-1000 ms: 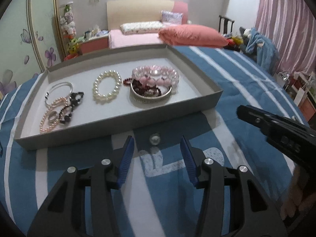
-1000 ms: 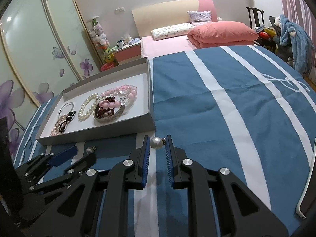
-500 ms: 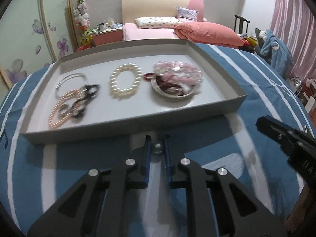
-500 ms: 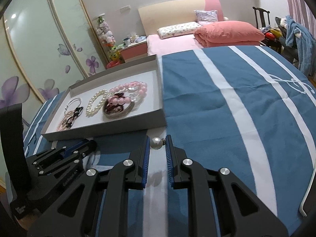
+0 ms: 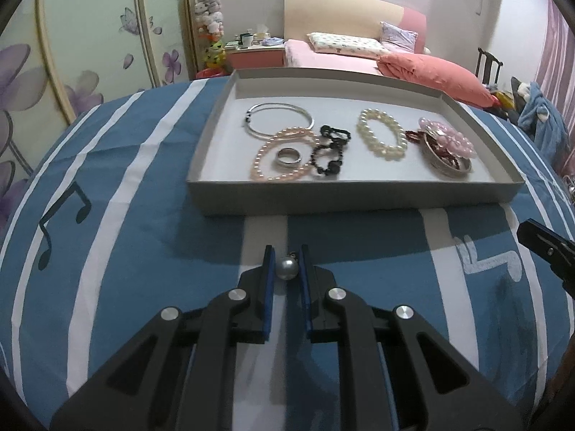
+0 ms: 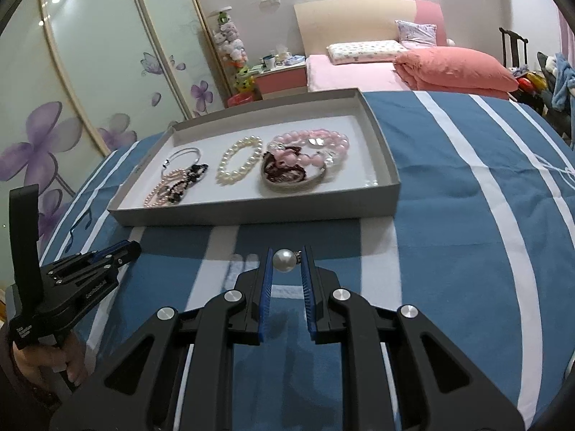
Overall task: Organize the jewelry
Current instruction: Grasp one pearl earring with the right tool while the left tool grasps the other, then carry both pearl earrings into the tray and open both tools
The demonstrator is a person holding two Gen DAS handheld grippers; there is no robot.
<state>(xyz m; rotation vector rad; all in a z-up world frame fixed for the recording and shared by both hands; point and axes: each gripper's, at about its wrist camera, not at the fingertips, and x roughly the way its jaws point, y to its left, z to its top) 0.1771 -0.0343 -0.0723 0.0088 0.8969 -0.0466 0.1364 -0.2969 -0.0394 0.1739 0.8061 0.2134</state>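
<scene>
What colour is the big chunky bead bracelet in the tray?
Pink. The chunky bead bracelet shows best in the right wrist view.

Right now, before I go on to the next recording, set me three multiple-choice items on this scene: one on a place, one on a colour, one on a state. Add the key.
1. The silver ring lies:
A. inside the loop of the pink pearl bracelet
B. on the bedspread
C. on the pillow

2. The pads of the right gripper are:
A. red
B. green
C. blue

3. The left gripper is:
A. open and empty
B. shut on a pearl
C. open around a bangle

Key:
1 A, the bracelet's beads ring it on all sides.
2 C, both inner faces show blue.
3 B, the pearl sits pinched between the two fingers.
</scene>
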